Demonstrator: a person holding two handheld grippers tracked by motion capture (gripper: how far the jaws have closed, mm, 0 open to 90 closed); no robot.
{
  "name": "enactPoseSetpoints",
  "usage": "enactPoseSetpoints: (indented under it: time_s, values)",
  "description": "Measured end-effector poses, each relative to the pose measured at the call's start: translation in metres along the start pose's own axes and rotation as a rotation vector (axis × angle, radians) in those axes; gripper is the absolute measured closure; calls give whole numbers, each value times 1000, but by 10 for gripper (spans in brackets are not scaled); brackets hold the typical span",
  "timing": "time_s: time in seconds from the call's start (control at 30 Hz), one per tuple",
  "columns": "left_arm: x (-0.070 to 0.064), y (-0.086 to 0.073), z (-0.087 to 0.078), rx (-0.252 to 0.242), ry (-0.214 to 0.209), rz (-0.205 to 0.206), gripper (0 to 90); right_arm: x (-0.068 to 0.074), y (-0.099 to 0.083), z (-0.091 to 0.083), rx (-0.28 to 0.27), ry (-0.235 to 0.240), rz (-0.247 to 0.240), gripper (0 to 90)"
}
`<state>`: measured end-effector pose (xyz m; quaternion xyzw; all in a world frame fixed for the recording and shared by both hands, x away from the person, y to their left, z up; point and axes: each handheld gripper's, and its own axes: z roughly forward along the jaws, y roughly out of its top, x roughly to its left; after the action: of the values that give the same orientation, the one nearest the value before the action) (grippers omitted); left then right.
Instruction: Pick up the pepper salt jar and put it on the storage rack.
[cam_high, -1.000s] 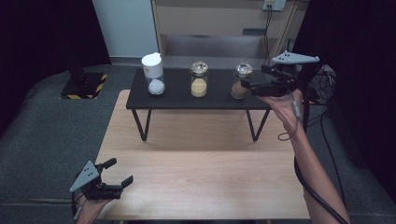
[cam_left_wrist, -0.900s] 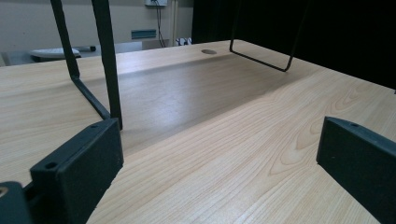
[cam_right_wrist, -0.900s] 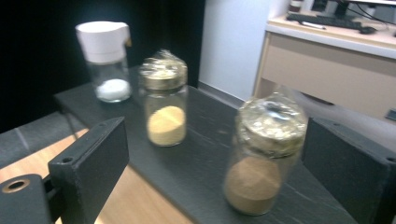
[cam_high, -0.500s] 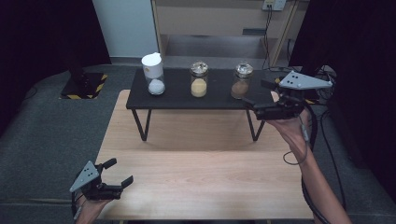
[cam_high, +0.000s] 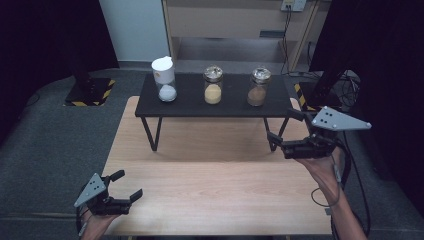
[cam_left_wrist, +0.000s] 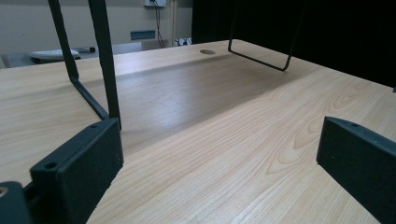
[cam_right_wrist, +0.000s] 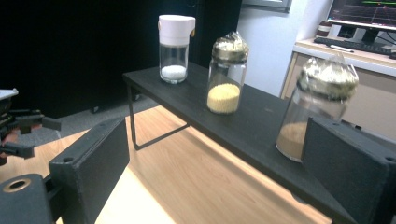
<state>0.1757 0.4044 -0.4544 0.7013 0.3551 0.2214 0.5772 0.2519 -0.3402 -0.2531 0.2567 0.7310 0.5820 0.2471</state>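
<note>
With jaws open and empty, the right gripper hangs at the right of the frame below the brown jar on the black shelf, and a careless reach could topple it.

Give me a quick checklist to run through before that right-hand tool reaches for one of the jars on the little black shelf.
1. Right gripper open: ok, its fingers stand apart with nothing between.
2. Brown jar upright on the black shelf: ok.
3. Gap to the yellow jar: ok, they stand apart.
4. Right gripper lined up with the brown jar: not ok, it is below the shelf's right end.
5. Left gripper out of the way: ok, at the near left corner of the table.
</note>
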Motion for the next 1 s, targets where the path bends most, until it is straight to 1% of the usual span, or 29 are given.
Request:
enactPoseSetpoints:
  time_s: [0.07,0.17,0.33,0.53,0.6,1.0]
  values:
    - [0,0,0,-1,-2,-1,0,2,-6,-4,3,1,11,82]
    - [0,0,0,-4,-4,0,0,6,-16,-8,5,-4,15,82]
    - [1,-1,-1,-8,-8,-2,0,12,-32,-14,7,-23,27,78]
    - [1,-2,-1,-13,-11,-5,0,22,-48,-21,28,-60,13,76]
    - [1,-2,-1,-13,-11,-5,0,24,-55,-23,28,-65,20,74]
    - [2,-2,-1,-15,-15,-8,0,44,-95,-33,50,-160,31,70]
